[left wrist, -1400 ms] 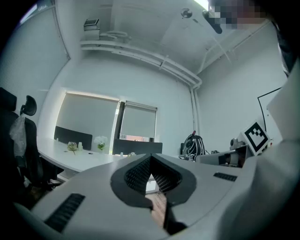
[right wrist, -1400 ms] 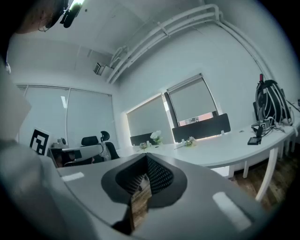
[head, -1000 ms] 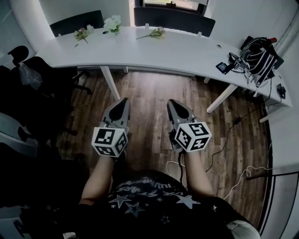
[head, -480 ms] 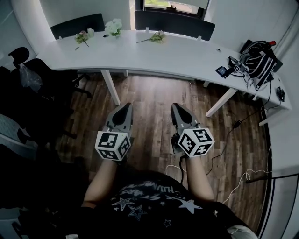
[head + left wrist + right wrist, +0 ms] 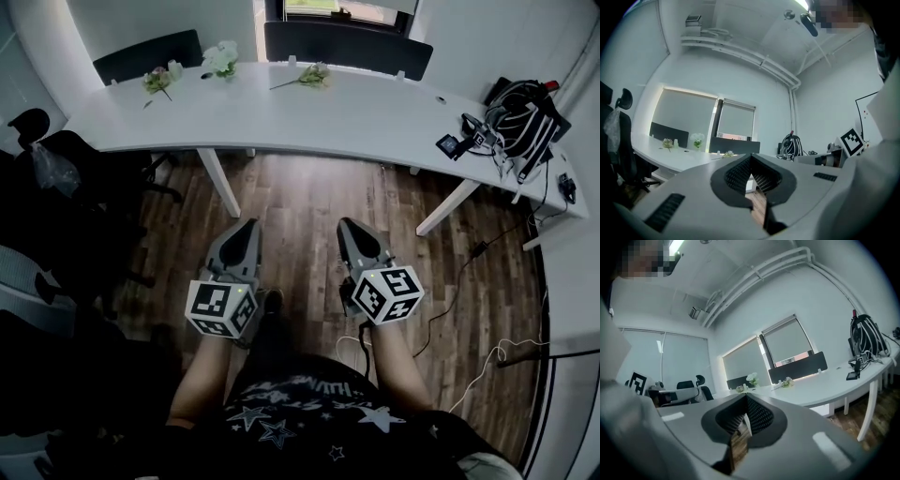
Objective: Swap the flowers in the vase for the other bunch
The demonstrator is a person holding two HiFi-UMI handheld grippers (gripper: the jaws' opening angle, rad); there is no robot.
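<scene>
A vase of white flowers [image 5: 222, 58] stands at the far side of the long white table [image 5: 375, 117]. A small pinkish bunch [image 5: 157, 81] lies to its left, and another bunch [image 5: 314, 75] lies to its right. My left gripper [image 5: 246, 225] and right gripper [image 5: 348, 225] are held side by side over the wooden floor, well short of the table. Both are shut with nothing in them. In the left gripper view the shut left gripper [image 5: 751, 158] points toward the vase [image 5: 697, 140]. In the right gripper view the white flowers [image 5: 751, 377] show beyond the shut right gripper [image 5: 746, 397].
Black office chairs [image 5: 56, 159] stand at the left. Dark divider panels [image 5: 347, 42] line the table's far edge. A backpack with cables [image 5: 520, 108] sits on the table's right end. White table legs [image 5: 217, 183] and a loose cable [image 5: 487, 356] are on the floor.
Both grippers have shifted a little lower in the head view, still side by side and shut. A shoe has come into sight between the arms.
</scene>
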